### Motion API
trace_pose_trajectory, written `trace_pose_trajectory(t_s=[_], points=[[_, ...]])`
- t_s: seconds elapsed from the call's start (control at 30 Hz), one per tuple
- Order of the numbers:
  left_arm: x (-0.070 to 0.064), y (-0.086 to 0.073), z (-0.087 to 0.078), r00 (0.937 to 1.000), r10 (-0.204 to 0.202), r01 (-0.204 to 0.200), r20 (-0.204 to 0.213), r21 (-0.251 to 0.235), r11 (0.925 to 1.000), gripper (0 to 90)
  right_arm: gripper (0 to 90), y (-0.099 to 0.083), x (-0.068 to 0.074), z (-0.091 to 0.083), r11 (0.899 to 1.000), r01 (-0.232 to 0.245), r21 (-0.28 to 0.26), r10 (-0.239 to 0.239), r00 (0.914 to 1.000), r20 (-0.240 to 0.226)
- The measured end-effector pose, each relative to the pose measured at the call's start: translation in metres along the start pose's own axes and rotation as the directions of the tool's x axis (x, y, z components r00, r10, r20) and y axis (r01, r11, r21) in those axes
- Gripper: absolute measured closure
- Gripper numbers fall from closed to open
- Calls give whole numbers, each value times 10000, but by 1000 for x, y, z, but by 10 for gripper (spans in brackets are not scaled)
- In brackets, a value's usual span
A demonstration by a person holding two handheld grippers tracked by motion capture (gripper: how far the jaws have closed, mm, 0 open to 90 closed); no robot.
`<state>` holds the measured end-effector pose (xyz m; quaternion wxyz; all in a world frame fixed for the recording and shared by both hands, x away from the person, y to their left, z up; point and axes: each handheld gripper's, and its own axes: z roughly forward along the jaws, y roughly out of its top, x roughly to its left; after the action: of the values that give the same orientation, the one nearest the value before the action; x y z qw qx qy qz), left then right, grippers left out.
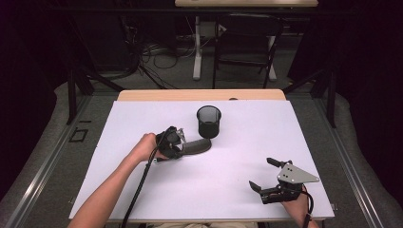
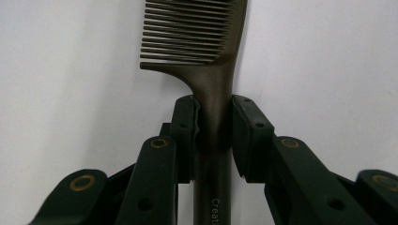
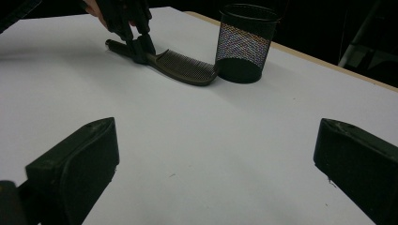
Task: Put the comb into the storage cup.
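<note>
The left gripper (image 2: 213, 126) is clenched on the handle of the dark brown plastic comb (image 2: 206, 70), which lies flat ahead of its jaws, tip beside the black mesh cup (image 1: 209, 121). It looks light, stiff, perhaps slippery; the handle seems the best hold. The right gripper (image 1: 264, 176) waits released, well apart.

A white desk (image 1: 142, 118) is filling the foreground; beyond it, a dark folding chair (image 1: 247, 42) and tangled cables (image 1: 157, 52) are lying on the floor.
</note>
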<state>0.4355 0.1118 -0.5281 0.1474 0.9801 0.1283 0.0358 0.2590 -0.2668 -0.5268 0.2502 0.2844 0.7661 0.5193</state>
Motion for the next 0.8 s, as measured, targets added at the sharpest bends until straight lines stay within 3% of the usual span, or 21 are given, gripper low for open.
trace_pose_trajectory(t_s=[0.1, 0.37, 0.53, 0.8], points=[[-2, 0, -2, 9999, 159, -159, 35, 35, 9999, 724, 1, 0, 0, 0, 10000, -31, 7, 31, 10000, -8], [-6, -6, -11, 10000, -19, 17, -37, -710, 9975, 725, 1, 0, 1, 0, 10000, -83, 25, 83, 10000, -2], [-12, -9, -15, 9999, -43, 29, -118, -1185, 9930, 725, 1, 0, 0, 0, 10000, 11, 20, -11, 10000, 27], [-16, -16, -18, 9990, -445, 431, -27, -1965, 9795, 725, 1, 0, 0, 0, 10000, 18, 15, -18, 10000, 39]])
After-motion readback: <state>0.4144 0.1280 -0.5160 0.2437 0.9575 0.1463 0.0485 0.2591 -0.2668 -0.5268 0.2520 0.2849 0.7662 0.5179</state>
